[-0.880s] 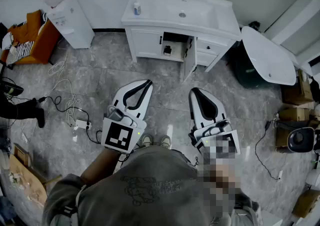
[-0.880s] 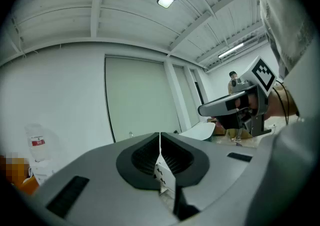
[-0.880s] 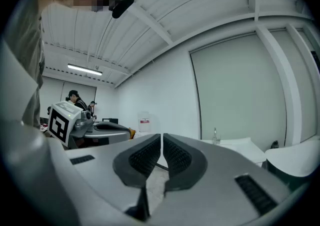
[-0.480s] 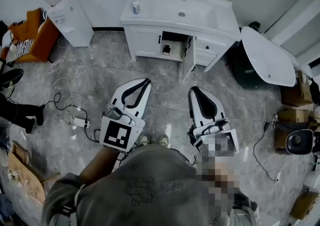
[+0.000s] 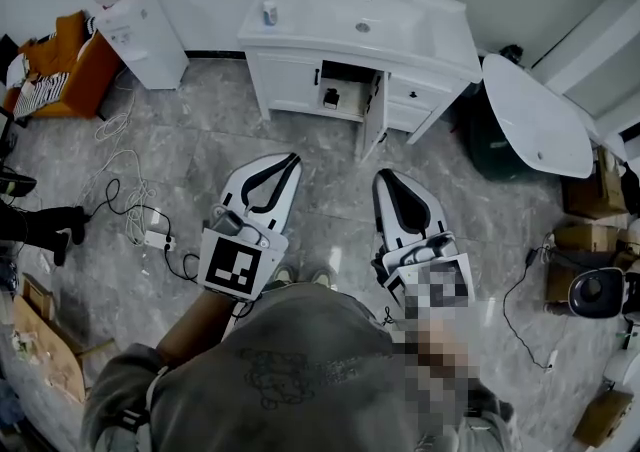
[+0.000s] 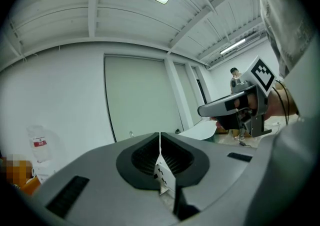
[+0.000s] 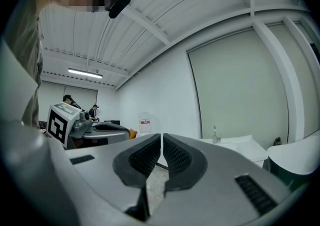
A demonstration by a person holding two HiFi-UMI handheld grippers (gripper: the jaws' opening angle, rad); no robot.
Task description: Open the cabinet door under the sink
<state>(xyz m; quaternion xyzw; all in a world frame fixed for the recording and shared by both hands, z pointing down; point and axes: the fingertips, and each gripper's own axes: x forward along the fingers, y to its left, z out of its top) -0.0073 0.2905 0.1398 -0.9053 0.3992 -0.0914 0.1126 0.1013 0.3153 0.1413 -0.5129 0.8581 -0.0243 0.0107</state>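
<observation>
One cabinet door open, dark item inside, indistinct

leg: cut off at left edge | item in cabinet: too small

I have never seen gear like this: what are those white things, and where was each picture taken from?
No robot here: a person stands on a tiled floor, holding white tongs in each hand, the left tongs and the right tongs. The downward picture comes from a camera on the person's head. The other two come from cameras riding on each tongs, looking along their jaws. Both tongs are shut and hold nothing. Ahead stands a white sink cabinet, with a door under the sink standing open.
</observation>
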